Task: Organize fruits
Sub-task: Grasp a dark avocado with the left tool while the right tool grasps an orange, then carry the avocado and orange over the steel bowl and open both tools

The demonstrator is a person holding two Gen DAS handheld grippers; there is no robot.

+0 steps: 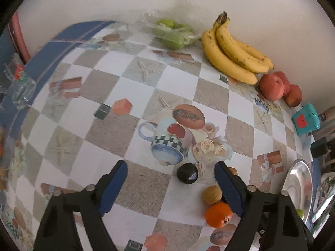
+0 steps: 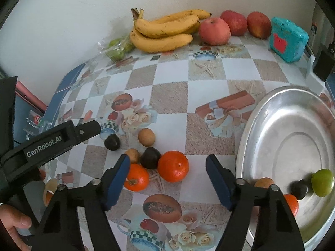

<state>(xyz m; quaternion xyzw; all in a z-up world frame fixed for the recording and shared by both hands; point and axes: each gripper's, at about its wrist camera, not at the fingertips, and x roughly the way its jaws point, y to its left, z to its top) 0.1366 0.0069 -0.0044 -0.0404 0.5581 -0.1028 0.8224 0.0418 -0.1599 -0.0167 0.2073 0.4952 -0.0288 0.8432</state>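
With both grippers, left gripper (image 1: 170,179) and right gripper (image 2: 167,172), spread and empty, the orange (image 2: 173,166) could be nudged into the dark fruit (image 2: 150,158) and rolled away.

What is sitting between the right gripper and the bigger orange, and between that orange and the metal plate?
Nothing visible blocks either. The right gripper hangs open over the bigger orange, which touches a dark fruit on its left. Only bare tablecloth lies between it and the metal plate.

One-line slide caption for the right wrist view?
Open right gripper above tangerine among small fruits, beside metal plate holding a green fruit.
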